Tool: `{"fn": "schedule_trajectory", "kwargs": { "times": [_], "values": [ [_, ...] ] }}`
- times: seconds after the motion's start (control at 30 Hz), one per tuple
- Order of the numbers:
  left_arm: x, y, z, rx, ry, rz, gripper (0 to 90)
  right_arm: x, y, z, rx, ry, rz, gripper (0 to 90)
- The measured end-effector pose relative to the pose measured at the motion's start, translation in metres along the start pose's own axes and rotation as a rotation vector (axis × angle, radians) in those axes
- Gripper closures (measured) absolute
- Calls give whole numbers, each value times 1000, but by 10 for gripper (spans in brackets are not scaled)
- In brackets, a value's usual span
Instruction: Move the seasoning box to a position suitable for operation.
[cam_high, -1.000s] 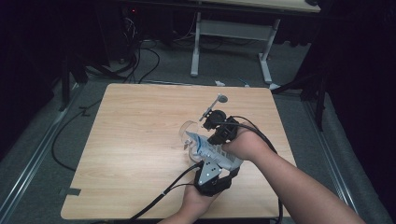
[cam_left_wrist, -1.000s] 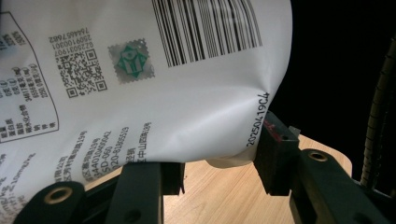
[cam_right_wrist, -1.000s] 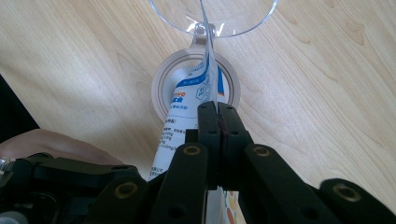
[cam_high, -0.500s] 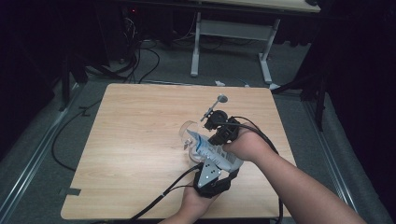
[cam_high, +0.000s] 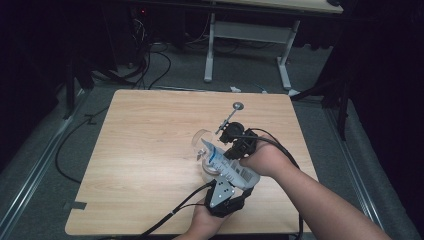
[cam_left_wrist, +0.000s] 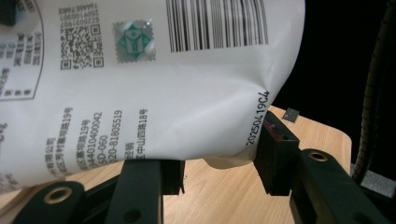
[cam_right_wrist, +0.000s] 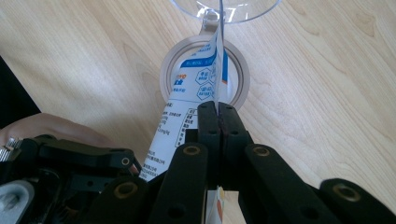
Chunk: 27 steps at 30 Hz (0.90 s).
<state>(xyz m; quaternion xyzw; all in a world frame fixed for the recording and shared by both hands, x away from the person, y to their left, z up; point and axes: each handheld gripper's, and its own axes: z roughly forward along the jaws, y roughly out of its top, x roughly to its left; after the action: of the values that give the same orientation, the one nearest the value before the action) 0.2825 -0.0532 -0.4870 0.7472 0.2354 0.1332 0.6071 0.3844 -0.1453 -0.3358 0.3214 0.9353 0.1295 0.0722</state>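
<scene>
Lower centre of high view: pouch (cam_high: 227, 167) tilted over clear cup (cam_high: 202, 142). Left gripper (cam_high: 222, 192) half-closed around its bottom; right gripper (cam_high: 237, 145) pinched shut on its edge. Pouring, probably; next, tip further.

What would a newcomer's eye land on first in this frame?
The white printed pouch near the table's front edge, pinched by both grippers: the left gripper clamps its bottom end, the right gripper is shut on its top seam. Its tip leans toward a clear glass bowl. Farther back lies a small metal spoon.
</scene>
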Motion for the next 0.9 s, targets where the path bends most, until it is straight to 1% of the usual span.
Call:
{"fn": "schedule_trajectory", "kwargs": {
  "times": [0.17, 0.33, 0.6, 0.67, 0.9],
  "values": [
    [1, -3, -1, 2, 0, 5, 589, 1, -2, -1, -5, 3, 1, 897],
    [2, -6, -1, 9, -1, 6, 589, 0, -3, -1, 4, 3, -2, 897],
    [3, -12, -1, 30, -1, 10, 590, 0, -8, -2, 8, 2, 3, 896],
    [4, -13, -2, 32, -2, 1, 591, 1, -8, -3, 10, 4, 16, 896],
    [8, -18, -3, 42, 4, -6, 591, 1, -7, -2, 13, 13, 4, 896]
  ]
}}
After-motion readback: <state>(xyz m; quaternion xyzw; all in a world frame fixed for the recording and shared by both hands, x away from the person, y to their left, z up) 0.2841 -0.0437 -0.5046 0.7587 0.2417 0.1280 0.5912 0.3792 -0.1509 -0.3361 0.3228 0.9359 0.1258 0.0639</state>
